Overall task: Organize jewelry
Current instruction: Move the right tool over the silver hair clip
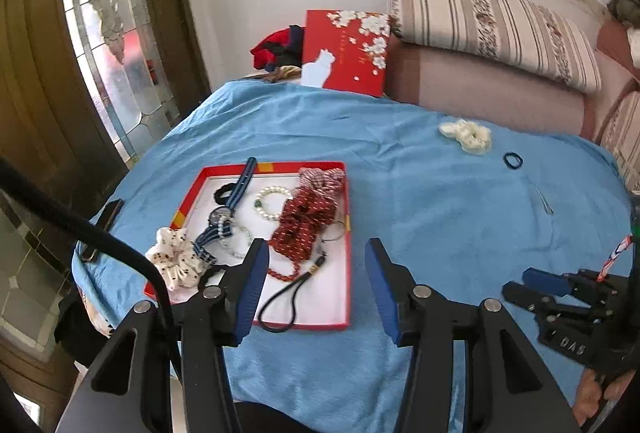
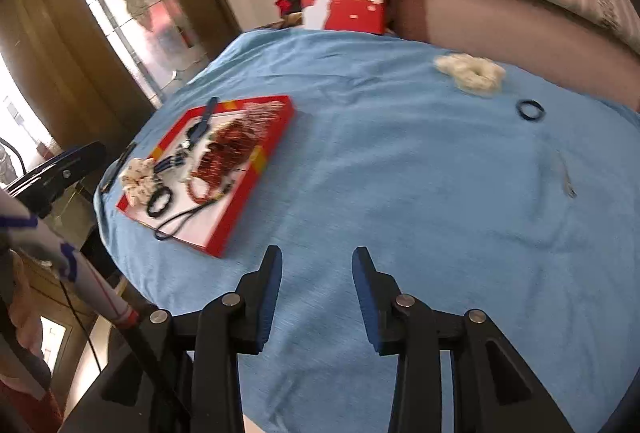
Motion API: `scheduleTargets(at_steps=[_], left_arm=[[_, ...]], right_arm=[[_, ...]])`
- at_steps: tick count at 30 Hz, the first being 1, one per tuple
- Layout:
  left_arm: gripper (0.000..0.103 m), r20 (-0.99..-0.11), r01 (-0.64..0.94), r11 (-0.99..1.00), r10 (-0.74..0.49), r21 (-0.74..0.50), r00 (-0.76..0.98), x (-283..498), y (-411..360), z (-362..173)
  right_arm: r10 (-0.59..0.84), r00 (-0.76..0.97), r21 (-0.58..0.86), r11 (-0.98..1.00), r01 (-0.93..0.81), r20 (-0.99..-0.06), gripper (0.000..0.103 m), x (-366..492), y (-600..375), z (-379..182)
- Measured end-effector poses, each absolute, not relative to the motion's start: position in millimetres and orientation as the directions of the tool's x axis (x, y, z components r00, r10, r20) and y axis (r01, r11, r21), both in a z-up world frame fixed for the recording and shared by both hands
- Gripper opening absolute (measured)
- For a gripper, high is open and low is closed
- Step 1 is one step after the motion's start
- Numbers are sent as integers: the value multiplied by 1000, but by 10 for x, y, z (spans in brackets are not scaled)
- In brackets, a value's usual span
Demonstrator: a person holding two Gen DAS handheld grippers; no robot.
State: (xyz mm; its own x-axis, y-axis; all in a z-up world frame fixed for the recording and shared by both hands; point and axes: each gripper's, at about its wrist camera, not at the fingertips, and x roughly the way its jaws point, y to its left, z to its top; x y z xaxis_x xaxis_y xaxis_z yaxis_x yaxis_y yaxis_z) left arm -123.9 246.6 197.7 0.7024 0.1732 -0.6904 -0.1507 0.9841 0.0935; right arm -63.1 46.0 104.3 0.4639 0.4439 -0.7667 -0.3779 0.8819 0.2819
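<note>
The blue cloth [image 1: 420,169] covers the whole table and reaches past both tongs on every side; its far edge meets a pink sofa [image 1: 492,81] with a striped cushion [image 1: 492,21], and its left edge drops off by a glass door [image 1: 116,45]. A red lid with white blossoms [image 1: 346,51] stands upright at the far edge, ahead of the left tongs.

The red tray [image 1: 347,233] lies just ahead of the left tongs [image 1: 316,253], whose jaws are spread wide and hold nothing; the left jaw tip hangs over the tray's white floor. From the right tongs [image 2: 316,261], also spread and empty, the tray [image 2: 256,185] sits ahead and to the left, with bare cloth straight ahead.

Inside the tray lie a red patterned scrunchie [image 1: 308,221], a striped watch [image 1: 224,217], a pearl bracelet [image 1: 266,203], a red bead string [image 1: 280,275] and a black cord loop [image 1: 280,309]. A white dotted scrunchie [image 1: 176,261] drapes over the tray's left rim.

Far ahead and right of both tongs, well apart from the tray, rest a cream scrunchie [image 2: 470,73], then a small dark hair tie [image 2: 530,110] nearer, and a thin silver piece [image 2: 568,185] nearer still; what it is cannot be made out.
</note>
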Motion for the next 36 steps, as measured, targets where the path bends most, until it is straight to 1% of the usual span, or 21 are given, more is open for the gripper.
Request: scheduleTargets(at_steps=[4,6,13,17,24,27,30,36], left_arm=[[50,-711,-122,986,164,110,683,-1196,2272,1897],[51,-728,-101,989,147,107,670,-1163,2169,1832],[51,-791,-26,997,77,76,607,-915,1769,1497],[51,-818,11,999,29,43,575,-716,1505,1313],[51,-846,66,996,9,52,533,-522,1144,962],[51,-855,73,995,19,66,518,-488,1094,818],[51,-864,60,996,32,72,502,-459,1115,702],[51,-875,28,998,38,59,483,-433,1235,591]], right_arm=[[402,484,265,907,-328,-777,40,-655,83,959],[372,494,257,923,-286,-786,43,-661,-164,891],[254,509,266,963,-52,-822,43,-576,-1237,597],[225,513,278,960,29,-829,43,-436,-1583,511],[200,531,274,960,63,-823,45,25,-1701,449],[186,544,265,962,70,-818,50,323,-1643,459],[171,544,251,965,74,-822,53,555,-1595,434],[126,499,198,976,94,-857,53,951,-1521,240]])
